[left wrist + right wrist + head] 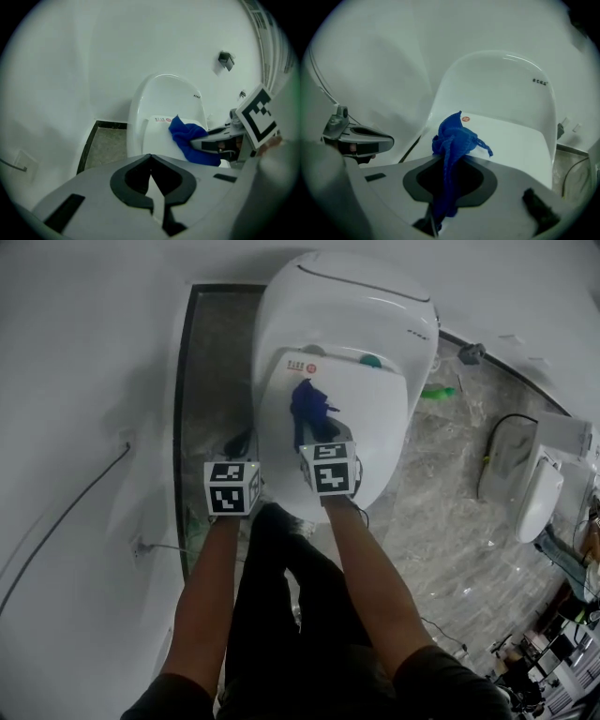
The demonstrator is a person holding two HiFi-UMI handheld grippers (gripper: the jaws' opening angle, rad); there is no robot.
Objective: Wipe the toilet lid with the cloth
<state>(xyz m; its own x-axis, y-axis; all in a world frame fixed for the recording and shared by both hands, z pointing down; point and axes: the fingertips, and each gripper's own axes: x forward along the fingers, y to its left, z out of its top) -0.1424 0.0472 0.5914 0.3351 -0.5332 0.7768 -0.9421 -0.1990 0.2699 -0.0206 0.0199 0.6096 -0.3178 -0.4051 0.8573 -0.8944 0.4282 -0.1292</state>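
Note:
A white toilet with its lid shut fills the middle of the head view. A blue cloth hangs bunched over the lid's near part, and my right gripper is shut on it. In the right gripper view the cloth runs back between the shut jaws of the right gripper, above the lid. My left gripper hovers beside the toilet's left edge. Its jaws are shut with nothing between them. From there the cloth shows to the right.
A dark floor strip runs between the toilet and the white wall, with a cable on the wall. Grey marbled floor lies to the right, with a green item and white fixtures. The person's dark legs stand before the toilet.

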